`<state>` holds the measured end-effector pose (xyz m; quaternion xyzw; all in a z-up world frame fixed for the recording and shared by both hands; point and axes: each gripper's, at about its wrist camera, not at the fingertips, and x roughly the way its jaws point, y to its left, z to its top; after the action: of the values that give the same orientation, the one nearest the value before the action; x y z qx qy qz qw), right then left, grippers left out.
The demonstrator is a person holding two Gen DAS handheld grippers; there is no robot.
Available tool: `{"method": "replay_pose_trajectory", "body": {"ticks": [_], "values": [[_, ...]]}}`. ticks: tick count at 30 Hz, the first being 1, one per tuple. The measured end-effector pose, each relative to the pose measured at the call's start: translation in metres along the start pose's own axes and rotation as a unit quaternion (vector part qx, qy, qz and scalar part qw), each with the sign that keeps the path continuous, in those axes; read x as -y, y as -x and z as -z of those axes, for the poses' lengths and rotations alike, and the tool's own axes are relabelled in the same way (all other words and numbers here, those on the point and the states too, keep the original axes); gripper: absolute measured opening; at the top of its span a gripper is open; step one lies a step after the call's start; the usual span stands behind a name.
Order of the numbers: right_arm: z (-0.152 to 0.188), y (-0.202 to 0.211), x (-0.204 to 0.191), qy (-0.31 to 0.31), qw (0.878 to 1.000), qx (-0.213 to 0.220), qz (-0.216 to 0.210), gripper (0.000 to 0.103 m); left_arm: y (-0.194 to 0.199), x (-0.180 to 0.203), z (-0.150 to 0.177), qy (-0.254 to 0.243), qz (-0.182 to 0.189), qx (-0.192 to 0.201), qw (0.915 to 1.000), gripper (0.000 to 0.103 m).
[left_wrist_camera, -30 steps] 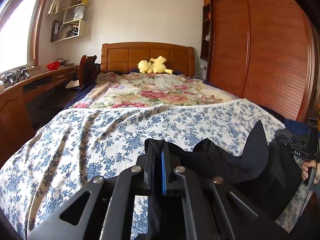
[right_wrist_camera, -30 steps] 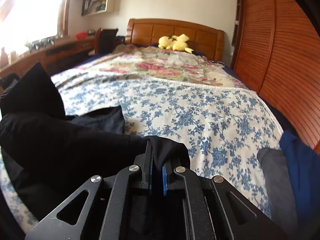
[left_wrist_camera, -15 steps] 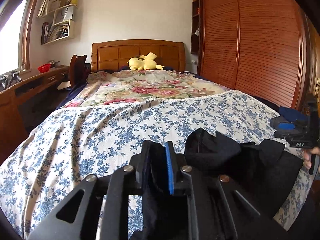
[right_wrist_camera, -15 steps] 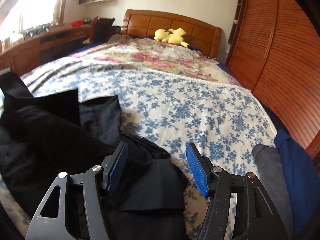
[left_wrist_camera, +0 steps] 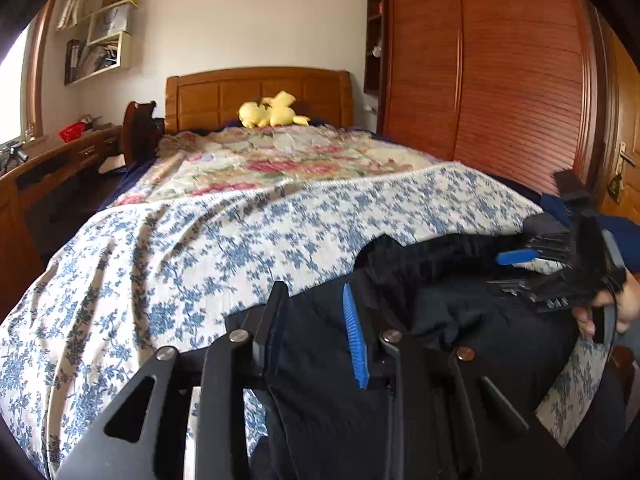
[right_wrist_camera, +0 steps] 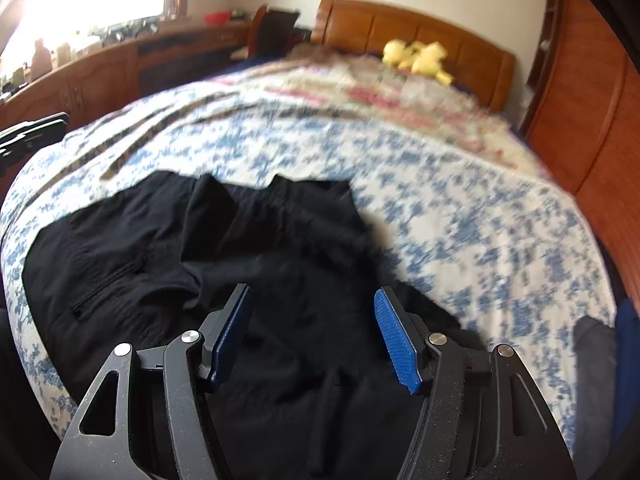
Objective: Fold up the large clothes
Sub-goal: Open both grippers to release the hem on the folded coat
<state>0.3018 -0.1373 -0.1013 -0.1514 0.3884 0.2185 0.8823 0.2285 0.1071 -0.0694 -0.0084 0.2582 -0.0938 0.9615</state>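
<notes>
A black garment (right_wrist_camera: 120,264) with a zip pocket lies rumpled on the near end of the bed; in the left wrist view the black garment (left_wrist_camera: 460,280) fills the lower right. My left gripper (left_wrist_camera: 316,332) hangs low over its near edge. Its jaws are opening, and loose black cloth lies in the gap without being pinched. My right gripper (right_wrist_camera: 314,338) stands open wide just above the garment's right part, with cloth below its blue pads (right_wrist_camera: 396,340). From the left wrist view the right gripper (left_wrist_camera: 560,272) shows at the far right, held by a hand (left_wrist_camera: 624,304).
A blue floral cover (left_wrist_camera: 200,248) spreads over the bed, with a pink floral quilt (left_wrist_camera: 280,160) and a yellow plush toy (left_wrist_camera: 272,110) towards the wooden headboard. A slatted wardrobe (left_wrist_camera: 500,80) stands on the right, a desk (right_wrist_camera: 100,72) on the left. Grey and blue clothes (right_wrist_camera: 600,344) lie at the bed's right corner.
Both grippers were shut on black cloth and have let go. The right opened wide and moved over the garment, which has dropped flatter onto the bed. The left jaws have parted.
</notes>
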Motion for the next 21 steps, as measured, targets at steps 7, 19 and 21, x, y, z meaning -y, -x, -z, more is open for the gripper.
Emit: {"method": "replay_pose_trajectory", "body": {"ticks": [7,19,21], "values": [[-0.012,-0.034,0.025,-0.008,0.999,-0.034,0.031,0.065,-0.014,0.012,0.013,-0.014,0.018,-0.027,0.9994,0.026],[-0.025,-0.067,0.141,-0.109,0.987,-0.085,0.078,0.065,-0.033,0.021,0.020,-0.013,0.048,-0.049,0.9976,0.026],[-0.024,-0.071,0.157,-0.125,0.983,-0.092,0.094,0.065,-0.035,0.023,0.019,-0.016,0.049,-0.049,0.9974,0.026]]}}
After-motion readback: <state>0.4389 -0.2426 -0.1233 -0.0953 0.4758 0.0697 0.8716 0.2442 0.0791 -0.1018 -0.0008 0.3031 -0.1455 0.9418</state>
